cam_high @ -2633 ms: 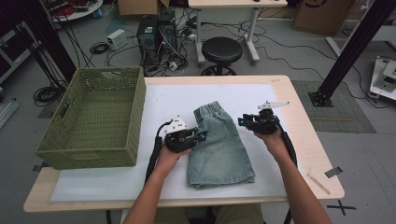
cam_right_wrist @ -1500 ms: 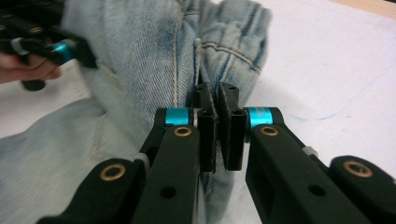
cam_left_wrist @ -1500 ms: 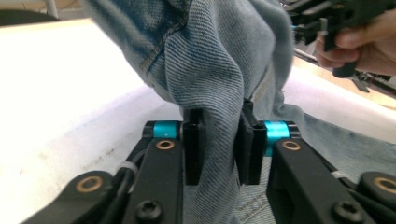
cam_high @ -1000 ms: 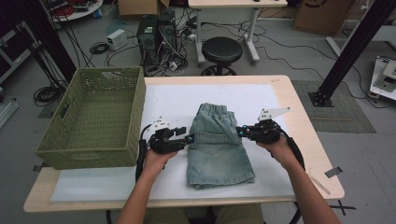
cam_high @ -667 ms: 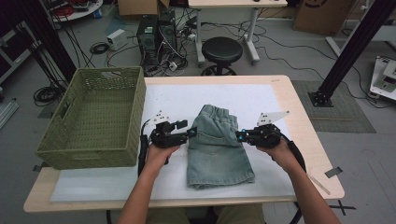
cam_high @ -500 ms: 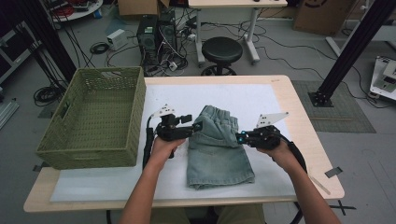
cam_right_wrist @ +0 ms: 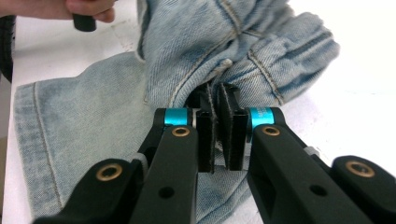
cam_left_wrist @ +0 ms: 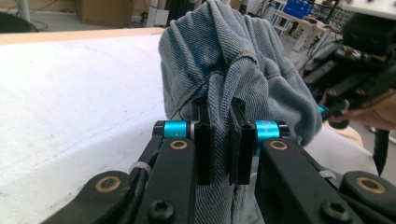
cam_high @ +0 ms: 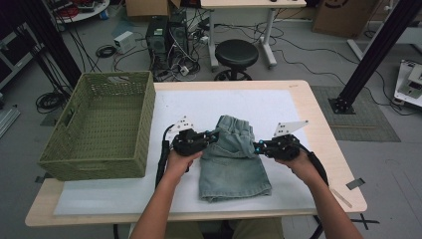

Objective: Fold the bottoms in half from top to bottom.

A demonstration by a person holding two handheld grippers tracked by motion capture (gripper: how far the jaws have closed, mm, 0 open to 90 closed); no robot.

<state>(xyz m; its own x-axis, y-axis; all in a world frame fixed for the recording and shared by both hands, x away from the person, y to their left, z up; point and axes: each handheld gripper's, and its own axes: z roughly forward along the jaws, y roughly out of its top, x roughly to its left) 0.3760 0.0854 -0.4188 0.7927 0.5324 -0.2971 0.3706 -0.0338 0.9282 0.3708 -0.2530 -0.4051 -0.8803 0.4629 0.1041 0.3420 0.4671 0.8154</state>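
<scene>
Denim shorts (cam_high: 234, 159) lie mid-table (cam_high: 318, 124), waistband at 12 o'clock. Left claw (cam_high: 215, 134) has just closed on the waist; right claw (cam_high: 255, 147) pinches it too (folding step). Next: lift evenly.

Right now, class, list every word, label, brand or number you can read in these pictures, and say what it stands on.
None can be read.
Cardboard box on the floor, top right of the high view: a dark printed mark, cut off and too blurred to read.
Denim shorts: no readable label.
Green basket: no lettering.
</scene>
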